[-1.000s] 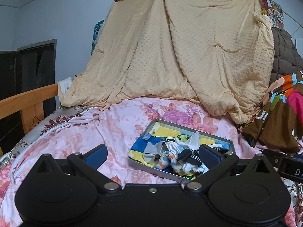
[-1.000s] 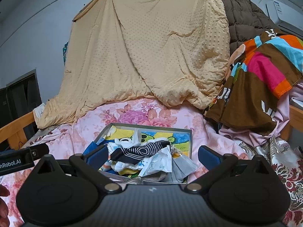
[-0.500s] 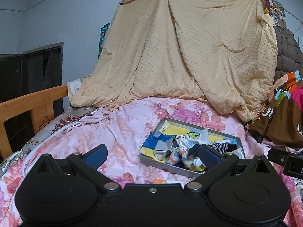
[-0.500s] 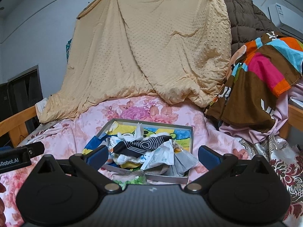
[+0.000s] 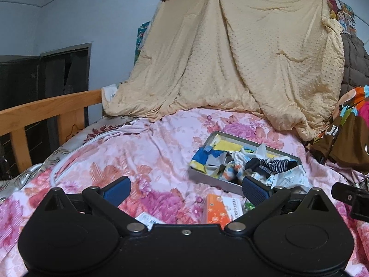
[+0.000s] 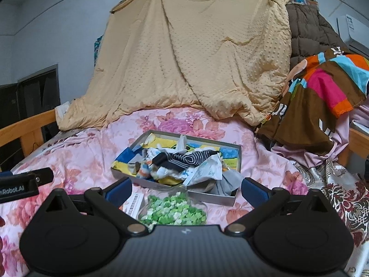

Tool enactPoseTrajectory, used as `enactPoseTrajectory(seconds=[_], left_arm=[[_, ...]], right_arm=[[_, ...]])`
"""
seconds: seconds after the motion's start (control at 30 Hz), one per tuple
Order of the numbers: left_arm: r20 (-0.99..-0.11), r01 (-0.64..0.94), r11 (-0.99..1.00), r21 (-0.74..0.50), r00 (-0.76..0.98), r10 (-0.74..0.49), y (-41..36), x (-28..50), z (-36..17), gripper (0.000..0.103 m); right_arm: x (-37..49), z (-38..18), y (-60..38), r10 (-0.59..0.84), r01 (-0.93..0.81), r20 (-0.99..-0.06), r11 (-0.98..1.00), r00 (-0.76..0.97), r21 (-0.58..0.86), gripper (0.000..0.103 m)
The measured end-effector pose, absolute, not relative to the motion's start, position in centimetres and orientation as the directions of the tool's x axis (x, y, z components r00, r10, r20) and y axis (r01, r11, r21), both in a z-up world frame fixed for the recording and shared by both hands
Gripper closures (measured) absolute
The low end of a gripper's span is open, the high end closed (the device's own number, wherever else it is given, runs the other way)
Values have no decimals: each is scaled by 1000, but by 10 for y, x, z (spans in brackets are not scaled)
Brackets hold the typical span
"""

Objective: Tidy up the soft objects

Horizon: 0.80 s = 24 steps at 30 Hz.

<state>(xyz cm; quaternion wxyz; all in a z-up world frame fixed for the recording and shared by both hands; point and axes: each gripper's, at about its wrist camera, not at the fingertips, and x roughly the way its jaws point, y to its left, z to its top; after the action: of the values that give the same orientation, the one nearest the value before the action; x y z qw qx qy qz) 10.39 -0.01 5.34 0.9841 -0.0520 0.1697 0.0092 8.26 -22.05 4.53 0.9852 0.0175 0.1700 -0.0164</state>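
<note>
Socks and small cloth pieces [image 6: 182, 164] lie heaped in a shallow grey box [image 6: 238, 159] on the pink floral bedspread [image 5: 143, 147], the same jumble showing in the left wrist view as a tangle of striped, blue and white fabric [image 5: 249, 166] spilling toward the box's near right corner. Compared with a second ago, both cameras have drawn back and risen: the box sits further off and smaller in each view, and things that were hidden under the gripper bodies have come into sight — an orange packet [image 5: 216, 210] and a white slip of paper just in front of the box in the left view, and a clear bag of green and white pieces [image 6: 173, 210] just beside the box's near edge in the right view. The left gripper [image 5: 185, 189] stands with its blue pads wide apart and nothing between them; the right gripper [image 6: 186, 188] is spread just as wide and equally empty. Neither touches the pile. The retreat suggests that the person is surveying the layout rather than committing to a grasp, so the sorting itself looks barely begun — the fabrics remain mixed together, one grey piece hanging over the box's front wall. The next move probably calls for picking a single item off the top, such as the dark striped sock [image 6: 184, 158].
</note>
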Motion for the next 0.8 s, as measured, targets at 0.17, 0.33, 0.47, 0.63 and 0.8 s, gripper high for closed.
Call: enactPoseTrajectory(seconds=[0.17, 0.33, 0.47, 0.63, 0.8], left_arm=[[-323, -51, 994, -94, 946, 18, 6, 93, 52, 1], [-308, -34, 999, -40, 951, 20, 5, 79, 48, 1], [-329, -27, 1000, -9, 944, 23, 4, 69, 42, 1], [-381, -24, 1000, -16, 925, 16, 8, 59, 33, 1], [-384, -26, 1000, -5, 923, 22, 9, 51, 31, 1]], right_arm=[[69, 41, -212, -27, 36, -326, 999, 945, 22, 0], [62, 36, -208, -27, 40, -326, 999, 945, 33, 0], [55, 31, -207, -27, 48, -339, 997, 940, 53, 0], [47, 25, -209, -40, 69, -366, 995, 930, 68, 0], [39, 21, -209, -47, 82, -384, 994, 922, 76, 0]])
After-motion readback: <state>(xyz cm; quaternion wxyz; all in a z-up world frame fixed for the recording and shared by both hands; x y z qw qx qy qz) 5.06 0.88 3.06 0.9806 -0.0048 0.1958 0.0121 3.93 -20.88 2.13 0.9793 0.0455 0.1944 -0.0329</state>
